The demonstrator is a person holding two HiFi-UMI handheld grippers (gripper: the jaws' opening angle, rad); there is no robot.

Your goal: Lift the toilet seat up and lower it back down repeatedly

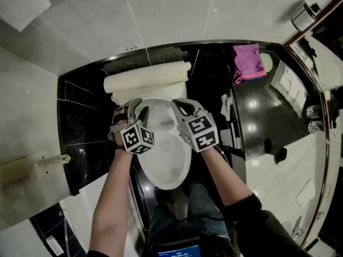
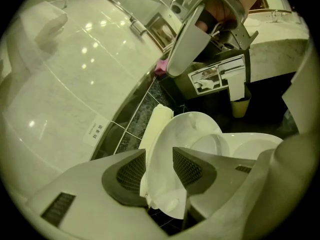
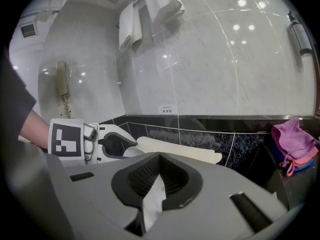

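Seat [image 2: 161, 176] stands raised over the toilet [image 2: 252, 146]; rigid, smooth, judged light but slippery; right gripper [image 3: 160, 160] clamped on its top rim, left gripper [image 2: 159, 166] open astride it; best hold: that rim.

The white, oval toilet seat [image 1: 166, 162] is seen lifted off the bowl [image 2: 260, 146] and tilted steeply up on its rear edge. Its smooth, glossy face is turned toward the bowl, and its back is leaned toward the black tiled wall behind.
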